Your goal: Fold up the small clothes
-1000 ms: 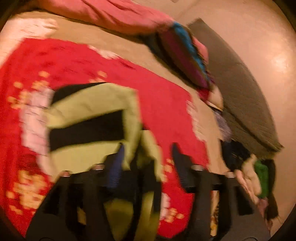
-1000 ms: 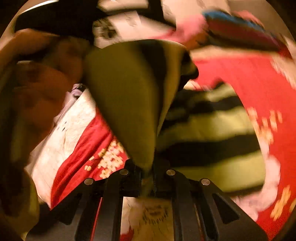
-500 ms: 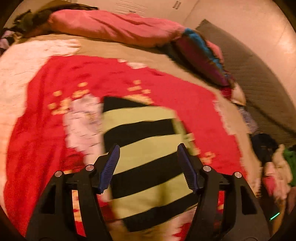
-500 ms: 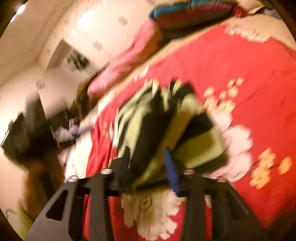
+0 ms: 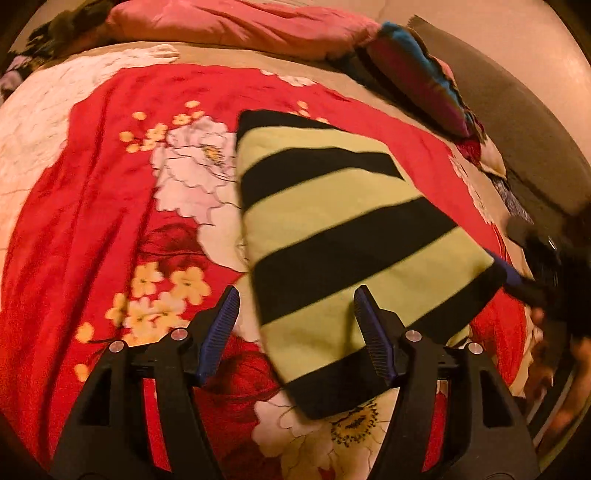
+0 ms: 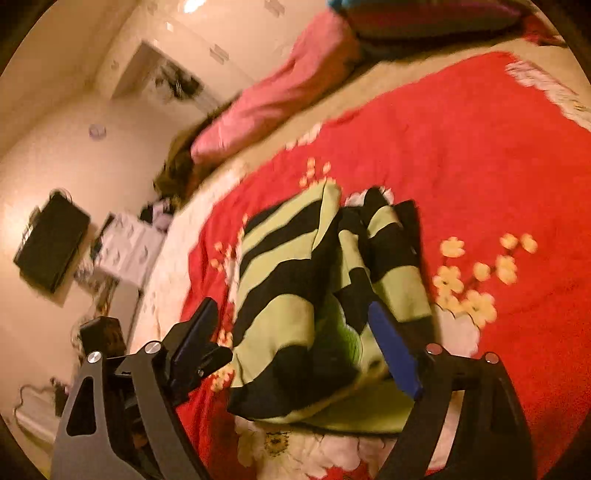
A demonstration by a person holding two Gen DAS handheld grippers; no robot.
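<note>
A small garment [image 5: 332, 236] striped yellow-green and black lies folded flat on the red flowered bedspread [image 5: 92, 221]. My left gripper [image 5: 295, 299] is open just above the garment's near edge, and its pads do not touch the cloth. A blue-padded finger [image 5: 508, 275] of my right gripper shows at the garment's right corner. In the right wrist view the garment [image 6: 280, 280] is bunched in loose layers. My right gripper [image 6: 291, 306] straddles it with jaws opening wide. The cloth lies between the pads and is not pinched.
A pink pillow [image 5: 240, 22] and a multicoloured cushion [image 5: 417, 74] lie at the bed's far end. A dark mat [image 5: 517, 110] covers the floor on the right. A black box [image 6: 51, 243] hangs on the wall beyond the bed's edge. A hand [image 5: 554, 369] shows at the right.
Both grippers held the garment up a second ago. It now lies folded on the bedspread; the right jaws went from shut on the cloth to wide apart, and the left gripper came lower.
</note>
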